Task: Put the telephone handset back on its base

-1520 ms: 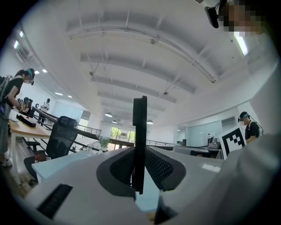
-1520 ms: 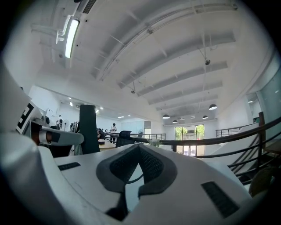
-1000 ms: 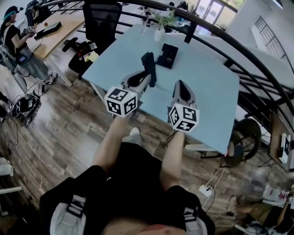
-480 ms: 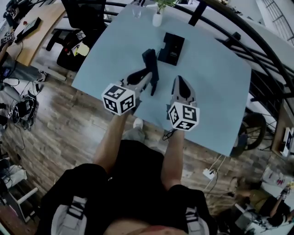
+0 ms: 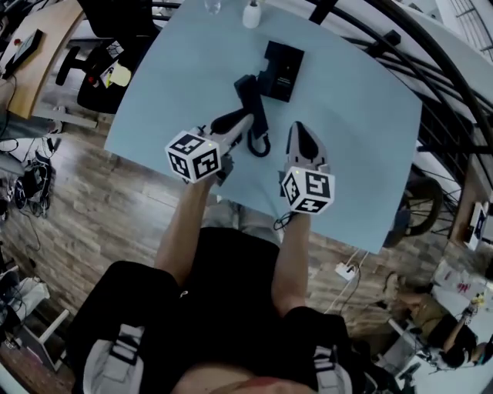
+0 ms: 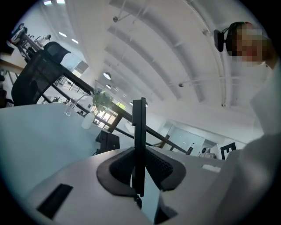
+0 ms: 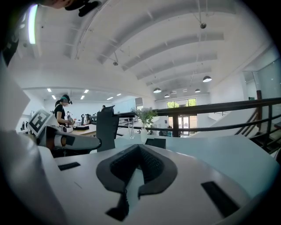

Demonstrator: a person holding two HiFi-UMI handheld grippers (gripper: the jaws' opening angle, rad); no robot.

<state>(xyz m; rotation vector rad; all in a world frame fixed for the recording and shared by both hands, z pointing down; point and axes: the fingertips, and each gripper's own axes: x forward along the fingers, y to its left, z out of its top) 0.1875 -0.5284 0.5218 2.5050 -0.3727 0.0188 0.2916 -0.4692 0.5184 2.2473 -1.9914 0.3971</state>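
Note:
The black handset (image 5: 250,98) stands upright over the blue table (image 5: 362,138), and its cord (image 5: 259,143) loops down onto the tabletop. My left gripper (image 5: 246,123) is shut on the handset's lower part. In the left gripper view the handset (image 6: 139,132) is a thin dark bar clamped between the pads. The black base (image 5: 283,69) lies just beyond it to the right, a short gap away. My right gripper (image 5: 299,132) hovers to the right of the handset, shut with nothing in it. In the right gripper view the handset (image 7: 107,129) and the base (image 7: 156,143) lie ahead.
A white vase (image 5: 251,15) and a glass (image 5: 213,6) stand at the table's far edge. A black office chair (image 5: 115,19) is at the far left corner. A dark railing (image 5: 431,85) curves along the right side. A person stands at a far desk (image 7: 59,112).
Both grippers have moved forward and down over the table. The handset has come lower and nearer the base, and its cord loop now shows on the tabletop. The left gripper has rolled.

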